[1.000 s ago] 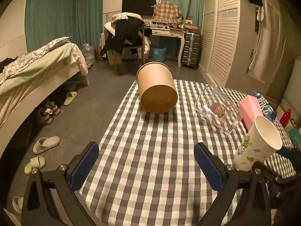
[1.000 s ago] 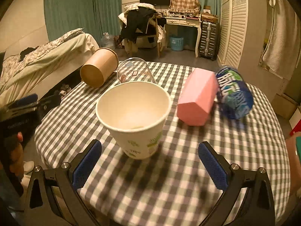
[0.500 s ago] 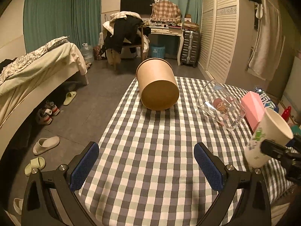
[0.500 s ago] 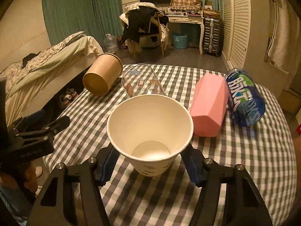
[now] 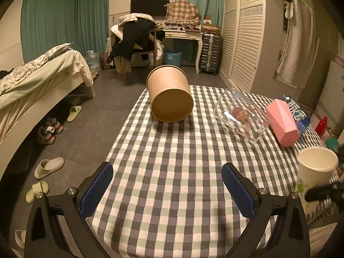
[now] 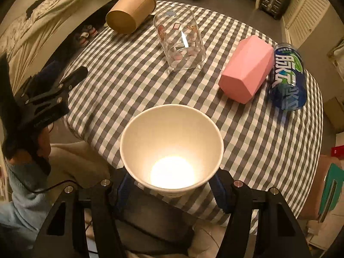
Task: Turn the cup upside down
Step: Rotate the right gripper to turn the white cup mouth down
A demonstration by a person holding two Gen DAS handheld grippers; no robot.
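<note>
Left wrist view: my left gripper (image 5: 167,188) is spread wide, grasping nothing, above the checked table (image 5: 172,172). A brown tub (image 5: 169,94) lies on its side on the table's far part. The paper cup (image 5: 315,176) is off the table's right edge.

Right wrist view: my right gripper (image 6: 172,190) is clamped on the paper cup (image 6: 172,148), mouth toward the camera, raised over the table's (image 6: 258,139) near edge.

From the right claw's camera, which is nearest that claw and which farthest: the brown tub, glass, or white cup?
1. White cup, gripped in the right claw.
2. Glass, lying mid-table.
3. Brown tub, on its side at the far left edge.
</note>
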